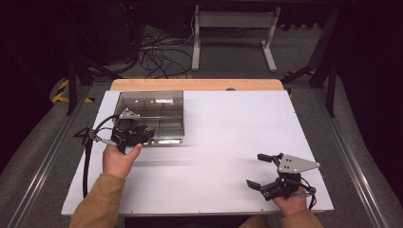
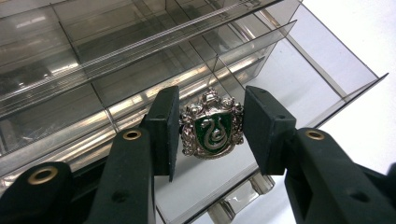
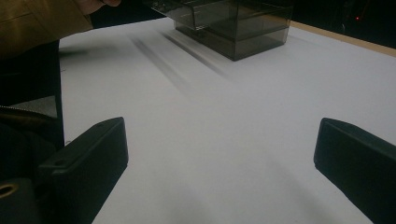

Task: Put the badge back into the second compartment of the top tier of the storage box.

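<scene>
Over the smoky clear-plastic compartment box (image 2: 116, 60) | left gripper (image 2: 212, 128) clamps silver crest badge with green snake shield (image 2: 211, 125) | picked up, seemingly not yet dropped into a compartment | right gripper (image 3: 219, 163) spread wide, idle

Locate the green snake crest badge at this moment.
In the left gripper view, the crest badge is clamped in the left gripper, over a near compartment of the smoky plastic organiser box.

Dark room — cables (image 1: 157, 57), grey floor (image 1: 228, 61)
</scene>
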Demonstrator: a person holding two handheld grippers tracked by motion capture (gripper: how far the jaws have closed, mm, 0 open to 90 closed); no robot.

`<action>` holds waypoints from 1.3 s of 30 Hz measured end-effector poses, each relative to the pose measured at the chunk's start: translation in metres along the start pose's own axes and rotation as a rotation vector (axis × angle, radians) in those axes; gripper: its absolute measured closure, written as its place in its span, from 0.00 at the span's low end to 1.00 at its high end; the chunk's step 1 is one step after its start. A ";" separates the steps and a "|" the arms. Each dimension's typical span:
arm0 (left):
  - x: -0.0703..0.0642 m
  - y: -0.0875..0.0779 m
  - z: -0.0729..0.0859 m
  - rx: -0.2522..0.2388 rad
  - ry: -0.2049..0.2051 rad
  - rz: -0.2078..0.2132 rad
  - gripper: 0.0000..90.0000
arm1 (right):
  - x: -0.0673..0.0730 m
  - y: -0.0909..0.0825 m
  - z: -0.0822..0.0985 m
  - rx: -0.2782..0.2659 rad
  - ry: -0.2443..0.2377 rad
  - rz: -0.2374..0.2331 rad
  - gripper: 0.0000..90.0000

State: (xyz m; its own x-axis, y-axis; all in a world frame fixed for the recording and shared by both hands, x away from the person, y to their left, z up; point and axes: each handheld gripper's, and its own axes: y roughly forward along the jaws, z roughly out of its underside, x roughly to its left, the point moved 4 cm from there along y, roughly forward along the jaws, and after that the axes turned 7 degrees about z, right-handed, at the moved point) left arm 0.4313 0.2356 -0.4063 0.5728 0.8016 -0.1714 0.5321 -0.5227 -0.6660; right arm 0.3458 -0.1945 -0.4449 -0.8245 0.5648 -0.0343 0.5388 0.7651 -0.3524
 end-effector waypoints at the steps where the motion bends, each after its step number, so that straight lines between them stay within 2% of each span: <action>1: 0.000 0.000 0.000 0.002 -0.001 -0.002 0.64 | 0.000 0.000 0.000 0.000 0.000 0.000 0.04; 15: 0.001 0.002 0.001 0.008 0.005 -0.026 0.63 | 0.000 0.000 0.000 0.001 -0.002 -0.003 0.04; 26: 0.000 -0.002 0.001 -0.006 0.009 -0.024 0.59 | 0.001 0.000 0.000 0.002 -0.002 -0.007 0.04; 31: -0.006 -0.013 -0.001 -0.056 0.019 -0.020 0.54 | 0.000 0.000 0.000 0.001 0.001 -0.006 0.04; 35: -0.012 -0.020 -0.001 -0.080 0.026 -0.017 0.44 | 0.000 0.000 0.000 -0.001 0.001 -0.006 0.04; 39: -0.019 -0.028 -0.002 -0.120 0.031 0.010 0.38 | 0.000 0.000 0.000 -0.002 0.003 -0.004 0.04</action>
State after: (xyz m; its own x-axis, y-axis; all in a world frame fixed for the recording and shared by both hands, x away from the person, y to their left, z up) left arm 0.4064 0.2340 -0.3833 0.5966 0.7876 -0.1544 0.5957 -0.5634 -0.5725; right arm 0.3457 -0.1949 -0.4450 -0.8264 0.5623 -0.0303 0.5355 0.7681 -0.3511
